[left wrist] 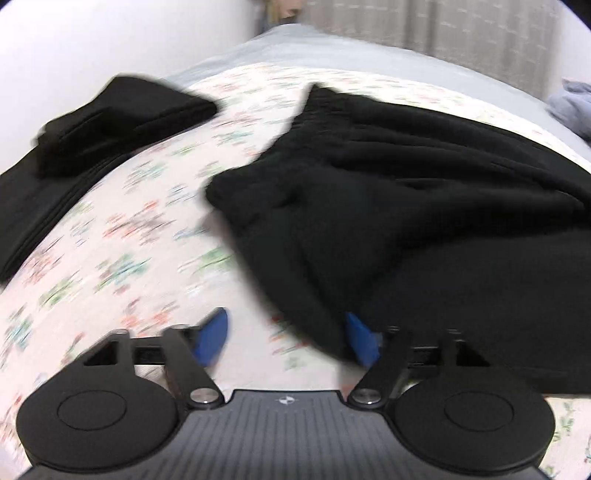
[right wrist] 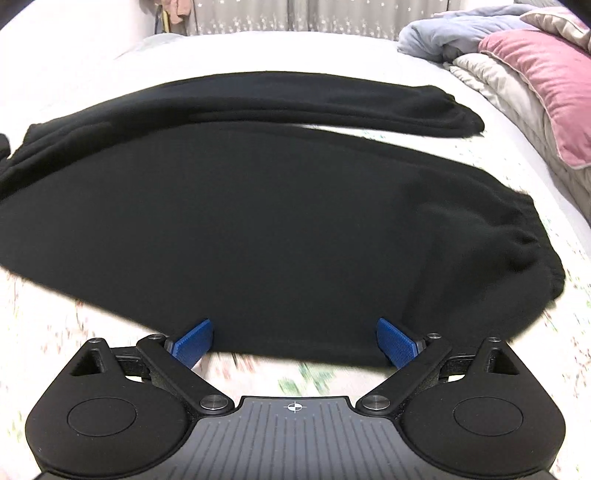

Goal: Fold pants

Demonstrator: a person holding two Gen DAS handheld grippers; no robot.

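Black pants [right wrist: 258,206] lie spread on a floral bedsheet [right wrist: 44,325], both legs stretched toward the right, cuffs [right wrist: 532,243] at the right. In the left wrist view the pants' rumpled waist end [left wrist: 406,206] lies center-right. My left gripper [left wrist: 286,338] is open just above the sheet at the near edge of the fabric, its right blue pad [left wrist: 360,338] touching the cloth. My right gripper [right wrist: 293,341] is open at the near edge of the closer leg, holding nothing.
A folded black garment [left wrist: 122,114] lies on the sheet [left wrist: 110,258] at the left in the left wrist view. A pink pillow [right wrist: 546,85] and a blue-grey blanket [right wrist: 454,33] are piled at the far right. Curtains [right wrist: 295,14] hang behind the bed.
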